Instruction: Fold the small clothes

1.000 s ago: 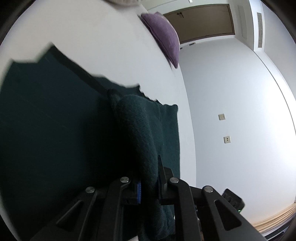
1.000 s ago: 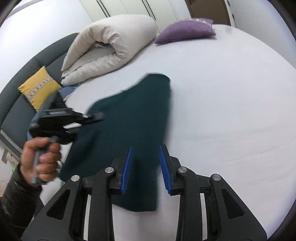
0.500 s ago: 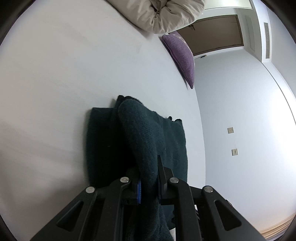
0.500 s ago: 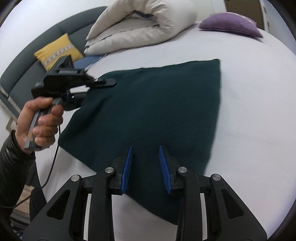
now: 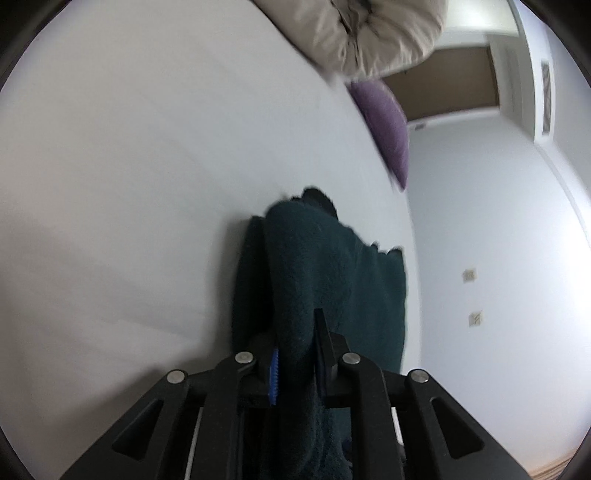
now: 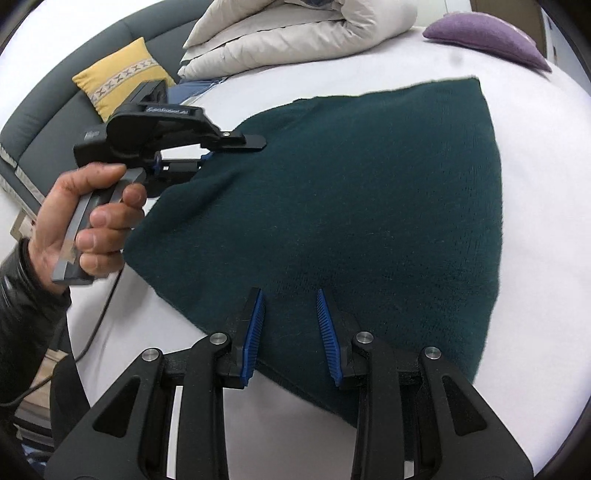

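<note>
In the left wrist view, the left gripper (image 5: pixel 295 354) has a thick fold of the dark green knitted cloth (image 5: pixel 332 280) between its two fingers; the jaws stand narrow and have just been opening a little, and the fold still fills the gap from one pad to the other. The rest of the cloth lies in front of the gripper on the white bed (image 5: pixel 129 184). Further back lie a purple pillow (image 5: pixel 388 129) and a rolled beige duvet (image 5: pixel 380 33) – both blurred. In the right wrist view, the right gripper (image 6: pixel 290 332) hovers over the near edge of the same cloth (image 6: pixel 351 192), which is spread flat on the bed (image 6: pixel 535 295); its blue pads (image 6: pixel 253 332) stand apart and nothing is between them. To the left a hand (image 6: pixel 81 221) holds the left gripper (image 6: pixel 207 158), whose tip is on the left edge of the cloth. Behind are a yellow cushion (image 6: pixel 118 77) on a grey sofa (image 6: pixel 44 110), the duvet (image 6: pixel 295 33) and the purple pillow (image 6: pixel 487 37)
</note>
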`<state>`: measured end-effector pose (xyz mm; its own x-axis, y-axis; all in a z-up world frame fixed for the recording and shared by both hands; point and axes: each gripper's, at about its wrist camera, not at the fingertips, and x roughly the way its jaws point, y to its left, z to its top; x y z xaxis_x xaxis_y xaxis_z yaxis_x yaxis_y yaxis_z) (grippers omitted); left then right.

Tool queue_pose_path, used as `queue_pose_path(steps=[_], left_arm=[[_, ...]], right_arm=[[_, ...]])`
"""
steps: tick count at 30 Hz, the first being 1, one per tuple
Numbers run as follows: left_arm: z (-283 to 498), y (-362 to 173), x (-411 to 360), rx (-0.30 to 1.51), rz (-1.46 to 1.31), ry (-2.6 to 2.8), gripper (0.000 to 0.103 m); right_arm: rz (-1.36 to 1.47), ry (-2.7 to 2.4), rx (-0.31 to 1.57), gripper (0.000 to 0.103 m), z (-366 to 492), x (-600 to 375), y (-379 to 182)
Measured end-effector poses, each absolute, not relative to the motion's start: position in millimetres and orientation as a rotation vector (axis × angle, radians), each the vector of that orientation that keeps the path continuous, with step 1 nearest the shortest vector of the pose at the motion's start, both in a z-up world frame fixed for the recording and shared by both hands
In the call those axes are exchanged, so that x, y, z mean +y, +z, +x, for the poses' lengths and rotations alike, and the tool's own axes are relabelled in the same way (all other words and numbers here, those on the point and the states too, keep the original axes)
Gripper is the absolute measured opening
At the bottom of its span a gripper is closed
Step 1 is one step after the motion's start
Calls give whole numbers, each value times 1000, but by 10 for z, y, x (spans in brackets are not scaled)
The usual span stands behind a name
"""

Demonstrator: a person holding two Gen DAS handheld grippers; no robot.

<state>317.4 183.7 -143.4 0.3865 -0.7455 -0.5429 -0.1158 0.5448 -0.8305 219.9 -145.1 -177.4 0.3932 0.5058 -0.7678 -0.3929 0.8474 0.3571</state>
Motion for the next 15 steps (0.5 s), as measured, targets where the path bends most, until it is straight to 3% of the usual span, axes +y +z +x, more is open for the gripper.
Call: queue_pose_path(steps=[2,9,15], left_arm=[[3070,-1314,1946,1093,-902,-428,25],[2621,-475,1555,909,-557,-444,25],[2400,-841,1133,992,-411,-443,25]], right_arm=[[155,580,1022,28,2191,-1506,-1772],[393,616,965,29,2186,-1896,-1562],[560,590,1027,27,2262,-2192,-1816]])
